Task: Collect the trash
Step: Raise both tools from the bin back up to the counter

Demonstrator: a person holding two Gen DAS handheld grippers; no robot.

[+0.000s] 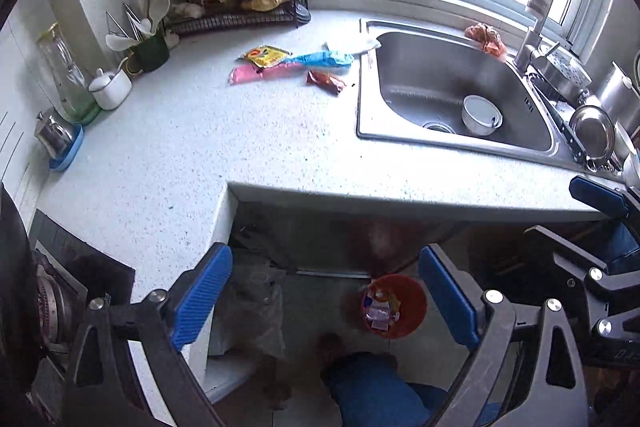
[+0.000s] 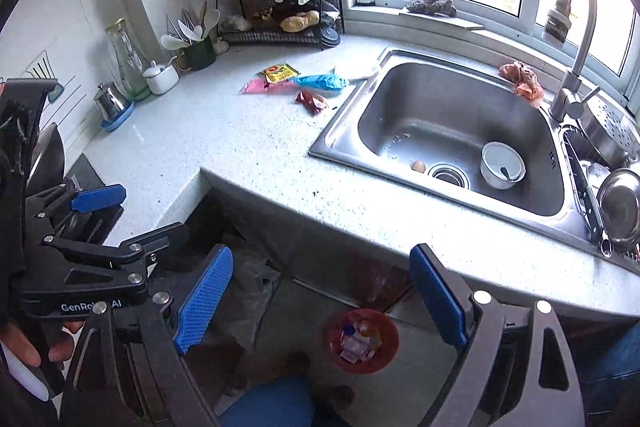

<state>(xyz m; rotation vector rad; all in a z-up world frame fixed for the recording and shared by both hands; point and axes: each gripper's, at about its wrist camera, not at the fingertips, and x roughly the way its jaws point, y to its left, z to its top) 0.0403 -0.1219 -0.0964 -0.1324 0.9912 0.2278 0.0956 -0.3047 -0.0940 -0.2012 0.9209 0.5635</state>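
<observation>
Blue-padded jaws of the left gripper and right gripper are shown wide apart at lower frame, nothing held or touched. Wrappers are seen well beyond both, upper centre on the countertop, left of the sink, long axes lying roughly across the frame. Neither gripper is judged clearly nearer. A red bin stands on the floor below.

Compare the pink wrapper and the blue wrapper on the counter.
The pink wrapper lies flat and smooth; the blue wrapper is crumpled and puffed up. The pink wrapper sits farther from the sink; the blue wrapper reaches almost to its rim. A yellow packet overlaps the pink one's end. Both are long, lie on the countertop, and are untouched.
</observation>
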